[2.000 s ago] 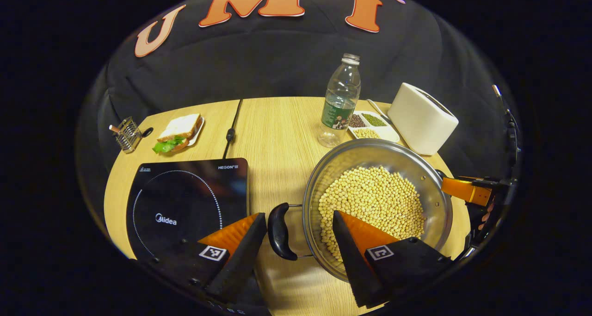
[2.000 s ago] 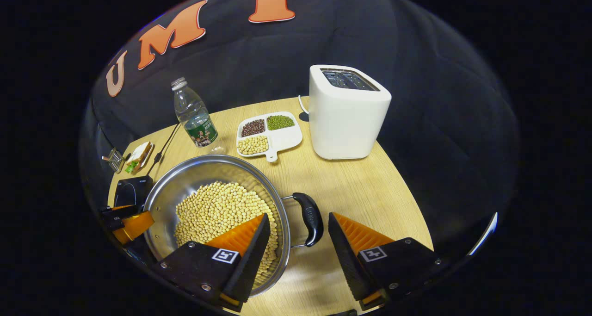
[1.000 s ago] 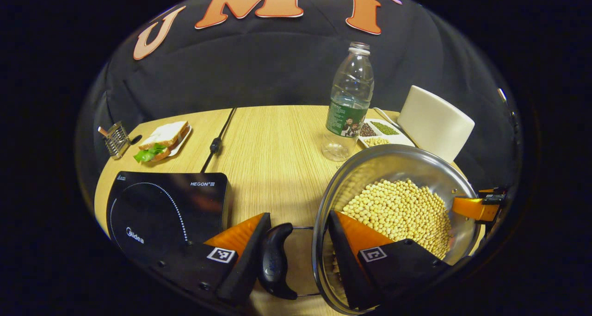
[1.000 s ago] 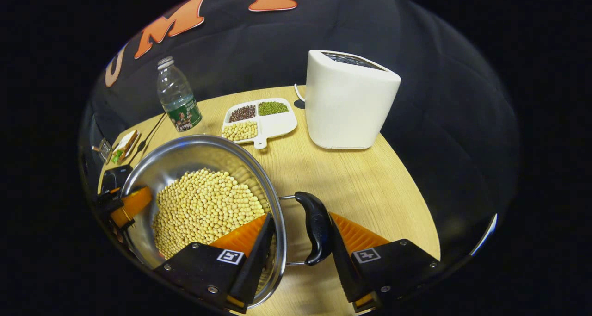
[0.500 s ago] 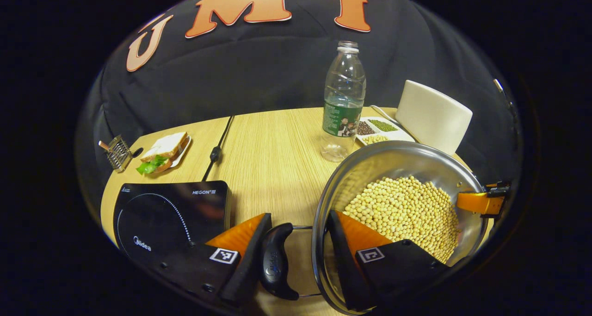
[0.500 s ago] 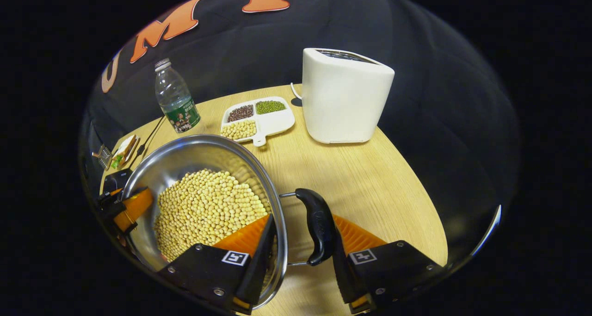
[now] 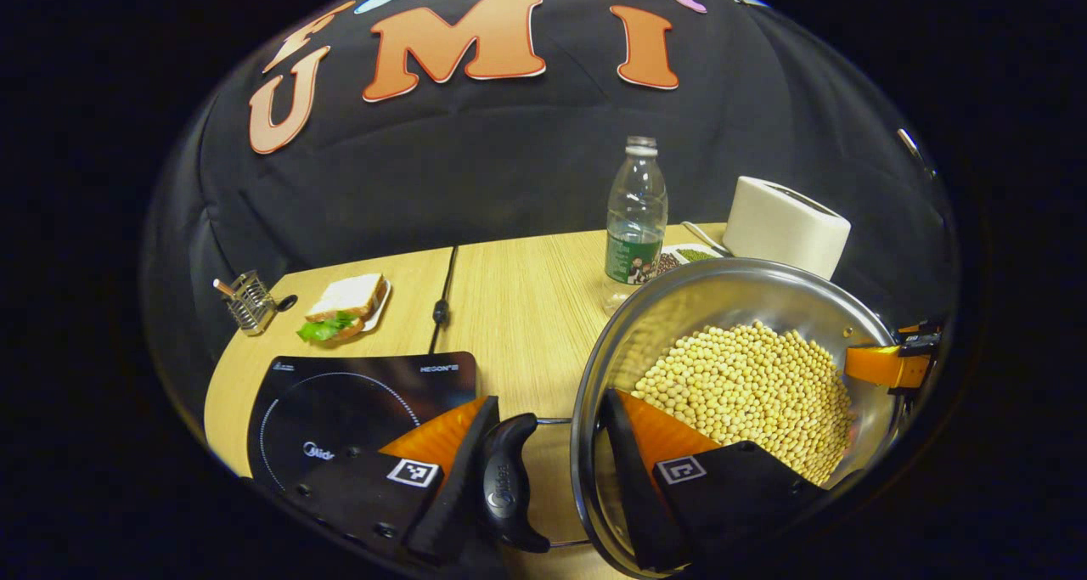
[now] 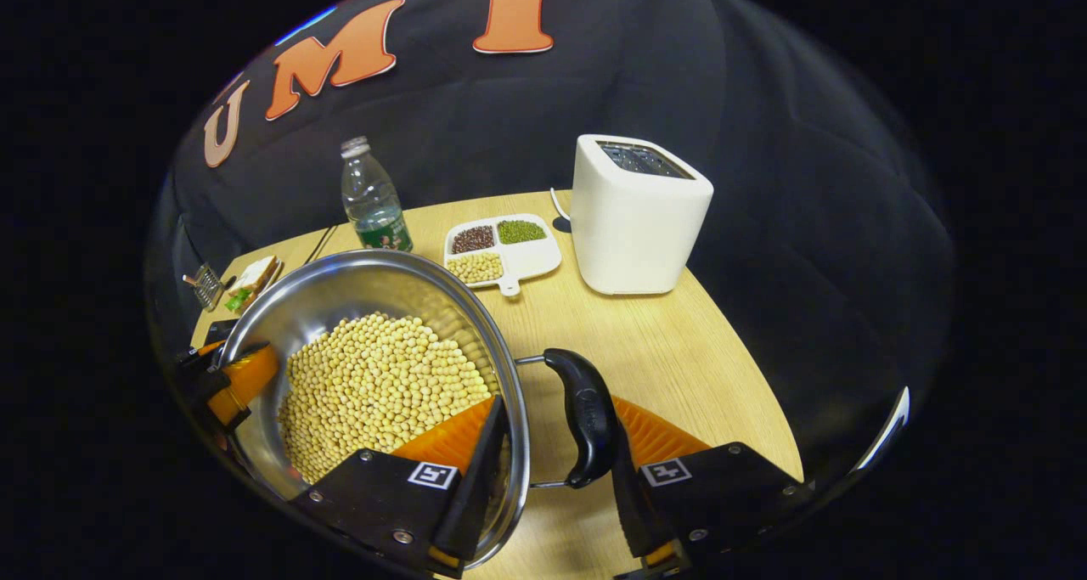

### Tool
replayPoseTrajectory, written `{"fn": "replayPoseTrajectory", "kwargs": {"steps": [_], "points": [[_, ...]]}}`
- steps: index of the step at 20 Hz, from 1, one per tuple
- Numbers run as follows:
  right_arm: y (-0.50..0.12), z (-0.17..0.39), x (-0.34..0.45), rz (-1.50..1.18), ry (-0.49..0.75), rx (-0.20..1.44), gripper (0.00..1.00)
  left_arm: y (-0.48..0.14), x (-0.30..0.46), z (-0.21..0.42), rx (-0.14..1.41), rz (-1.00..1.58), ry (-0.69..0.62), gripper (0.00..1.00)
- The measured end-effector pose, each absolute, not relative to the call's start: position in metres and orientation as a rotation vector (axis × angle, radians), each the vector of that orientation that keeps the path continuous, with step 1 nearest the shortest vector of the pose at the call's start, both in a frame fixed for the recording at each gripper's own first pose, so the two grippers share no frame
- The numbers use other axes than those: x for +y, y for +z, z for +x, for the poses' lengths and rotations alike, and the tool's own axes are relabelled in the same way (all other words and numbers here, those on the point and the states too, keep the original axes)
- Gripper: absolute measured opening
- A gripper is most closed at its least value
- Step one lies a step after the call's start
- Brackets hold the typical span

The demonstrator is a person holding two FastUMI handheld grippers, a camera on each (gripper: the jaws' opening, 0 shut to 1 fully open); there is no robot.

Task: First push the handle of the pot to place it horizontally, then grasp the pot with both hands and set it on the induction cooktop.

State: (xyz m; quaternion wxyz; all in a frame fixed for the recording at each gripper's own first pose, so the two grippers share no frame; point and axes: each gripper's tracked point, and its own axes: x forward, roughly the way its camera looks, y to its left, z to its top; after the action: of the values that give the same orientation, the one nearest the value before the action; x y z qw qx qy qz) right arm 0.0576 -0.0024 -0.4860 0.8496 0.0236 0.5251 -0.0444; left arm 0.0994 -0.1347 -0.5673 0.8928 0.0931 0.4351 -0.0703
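Left gripper [image 7: 543,470] clamps pot [image 7: 730,308] rim + handle [image 7: 507,485]; right gripper [image 8: 552,465] likewise. Cooktop [image 7: 357,402] at table's [image 7: 526,308] near-left edge, seen from left gripper view.

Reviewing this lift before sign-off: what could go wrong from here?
1. The pot is piled with soybeans; any tilt could spill them.
2. Each gripper spans a black handle and the rim, so a slipping hold could drop one side.
3. The cooktop sits close to the left gripper, which may knock it.

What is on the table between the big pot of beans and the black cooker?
In the left gripper view, between the pot and the cooktop lie bare wood, the pot's black handle and one finger of the left gripper.
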Motion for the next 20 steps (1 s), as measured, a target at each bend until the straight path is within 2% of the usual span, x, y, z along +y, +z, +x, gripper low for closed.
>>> {"fn": "replayPoseTrajectory", "kwargs": {"steps": [2, 9, 10, 11, 15, 16, 17, 18, 19, 20], "points": [[-0.468, 0.058, 0.007, 0.051, -0.082, 1.082, 0.64, -0.559, -0.131, 0.102, 0.881, 0.191, -0.135, 0.78], [-0.422, 0.057, 0.051, 0.056, -0.025, 1.028, 0.64, -0.522, -0.115, 0.100, 0.826, 0.218, -0.105, 0.78], [-0.416, 0.056, 0.059, 0.055, -0.013, 1.025, 0.64, -0.518, -0.115, 0.100, 0.824, 0.223, -0.099, 0.81], [-0.411, 0.056, 0.068, 0.057, -0.002, 1.020, 0.64, -0.513, -0.115, 0.099, 0.820, 0.223, -0.089, 0.78], [-0.396, 0.057, 0.105, 0.059, 0.042, 1.001, 0.64, -0.499, -0.114, 0.095, 0.804, 0.226, -0.048, 0.78], [-0.391, 0.058, 0.115, 0.062, 0.055, 0.995, 0.64, -0.494, -0.114, 0.094, 0.799, 0.227, -0.037, 0.81], [-0.388, 0.057, 0.123, 0.065, 0.070, 0.990, 0.59, -0.488, -0.113, 0.092, 0.790, 0.226, -0.025, 0.78], [-0.386, 0.057, 0.131, 0.071, 0.081, 0.989, 0.59, -0.482, -0.113, 0.089, 0.782, 0.230, -0.016, 0.81], [-0.383, 0.055, 0.138, 0.075, 0.088, 0.988, 0.64, -0.476, -0.113, 0.088, 0.775, 0.235, -0.007, 0.81], [-0.379, 0.057, 0.145, 0.075, 0.093, 0.985, 0.64, -0.470, -0.114, 0.086, 0.770, 0.240, 0.000, 0.78]]}}
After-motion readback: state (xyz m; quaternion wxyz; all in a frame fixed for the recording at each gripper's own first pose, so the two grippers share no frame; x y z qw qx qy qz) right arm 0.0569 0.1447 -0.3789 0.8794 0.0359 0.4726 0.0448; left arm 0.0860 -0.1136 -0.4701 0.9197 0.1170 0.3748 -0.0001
